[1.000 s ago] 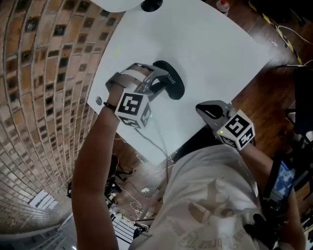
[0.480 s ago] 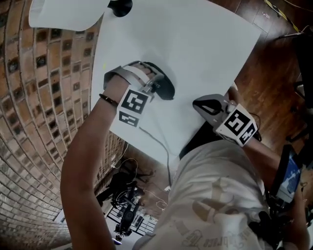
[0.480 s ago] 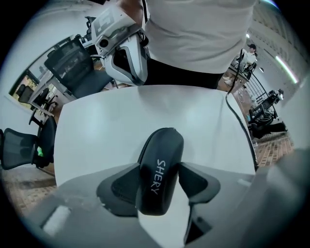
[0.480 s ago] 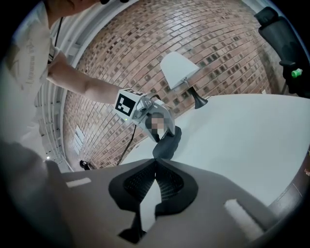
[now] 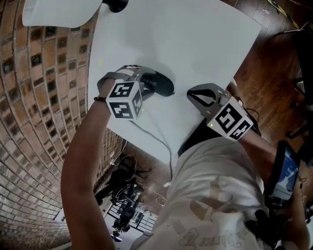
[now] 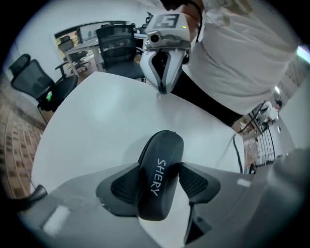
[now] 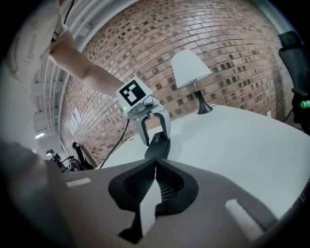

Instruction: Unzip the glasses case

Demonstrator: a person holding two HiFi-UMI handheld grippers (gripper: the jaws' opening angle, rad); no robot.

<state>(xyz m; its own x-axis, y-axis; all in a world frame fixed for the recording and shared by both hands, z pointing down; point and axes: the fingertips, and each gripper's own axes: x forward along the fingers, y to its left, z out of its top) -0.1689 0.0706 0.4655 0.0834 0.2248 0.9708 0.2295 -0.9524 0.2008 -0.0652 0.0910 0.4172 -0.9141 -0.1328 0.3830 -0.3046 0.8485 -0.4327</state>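
White table (image 5: pixel 195 44) carries a lamp (image 7: pixel 191 68) at its far end, well clear. Black glasses case (image 6: pixel 160 160) lies flat near the person's side. Left gripper (image 6: pixel 160 184) points steeply down, jaws wide apart astride the case. Right gripper (image 7: pixel 155 167) is just beside it, tilted slightly downward, jaws together, empty.

Case partly covered, zip unseen

In the head view the left gripper (image 5: pixel 145 84) covers the case's (image 5: pixel 162 85) 9 o'clock end, and no view shows its zip. The case hides the edge of the pad (image 6: pixel 118 186) at its 9 o'clock, so contact is perhaps there. The top edge cuts off the lamp (image 5: pixel 58 14) at 11 o'clock.
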